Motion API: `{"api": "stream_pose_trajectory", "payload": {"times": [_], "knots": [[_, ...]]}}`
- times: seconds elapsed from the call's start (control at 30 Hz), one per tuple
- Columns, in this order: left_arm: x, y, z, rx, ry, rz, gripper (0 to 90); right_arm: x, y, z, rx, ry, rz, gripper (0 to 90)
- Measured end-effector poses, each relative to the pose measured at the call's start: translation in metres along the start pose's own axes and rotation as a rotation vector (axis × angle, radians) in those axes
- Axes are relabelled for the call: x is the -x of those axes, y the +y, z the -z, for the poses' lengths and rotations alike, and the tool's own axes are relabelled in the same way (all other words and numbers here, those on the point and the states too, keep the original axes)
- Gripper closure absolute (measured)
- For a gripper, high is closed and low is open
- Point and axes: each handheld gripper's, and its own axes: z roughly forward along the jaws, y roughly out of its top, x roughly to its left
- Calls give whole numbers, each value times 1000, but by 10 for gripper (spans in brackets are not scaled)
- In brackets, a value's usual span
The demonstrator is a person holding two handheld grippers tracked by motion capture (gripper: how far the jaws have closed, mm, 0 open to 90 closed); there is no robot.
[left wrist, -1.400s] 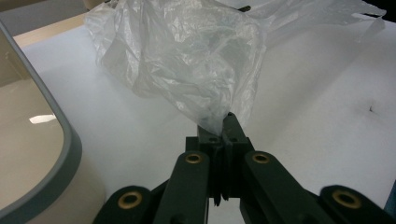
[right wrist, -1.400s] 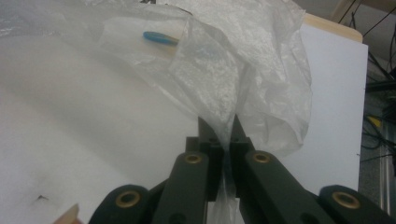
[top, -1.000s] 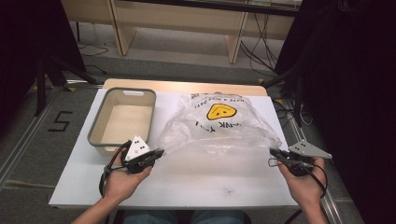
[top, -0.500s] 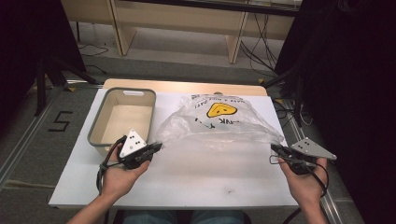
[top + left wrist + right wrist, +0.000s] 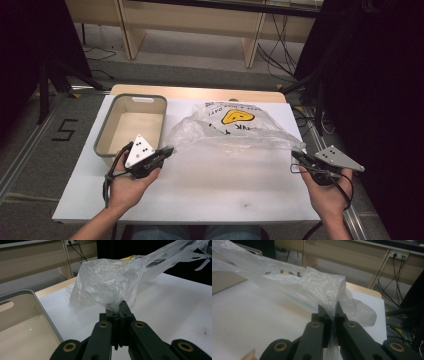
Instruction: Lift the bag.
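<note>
Left fingers [image 5: 119,308] clamped: plastic bag [image 5: 235,131] | right fingers [image 5: 331,311] clamped: bag

A white table [image 5: 200,190] stands on grey floor [image 5: 30,150] marked with a black 5 [image 5: 65,131]; behind it a pale wooden bench [image 5: 200,20] with cables [image 5: 272,55] trailing beneath; dark drapes [image 5: 380,75] close both sides.
</note>
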Motion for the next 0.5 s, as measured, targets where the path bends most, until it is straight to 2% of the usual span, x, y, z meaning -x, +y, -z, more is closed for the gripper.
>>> {"api": "stream_pose_trajectory", "payload": {"times": [0.5], "knots": [[0, 15, 2, 57, 19, -13, 893, 1, 12, 2, 55, -24, 2, 900]]}}
